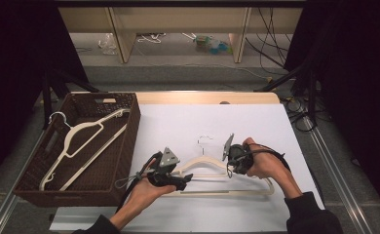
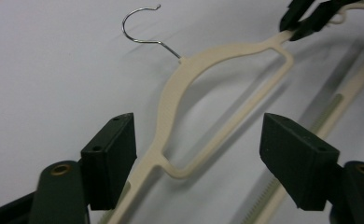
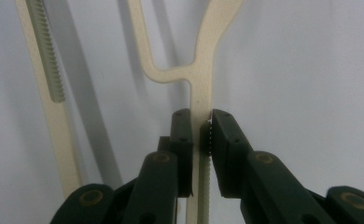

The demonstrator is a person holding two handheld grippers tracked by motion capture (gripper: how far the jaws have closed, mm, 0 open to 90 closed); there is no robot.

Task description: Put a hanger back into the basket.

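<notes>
We've got the right gripper clamped on the cream hanger's right arm near the table's front edge, steadying it; left gripper jaws wide, straddling the other arm for a second hold.

The right gripper and its hand hide the cream hanger's right shoulder.
</notes>
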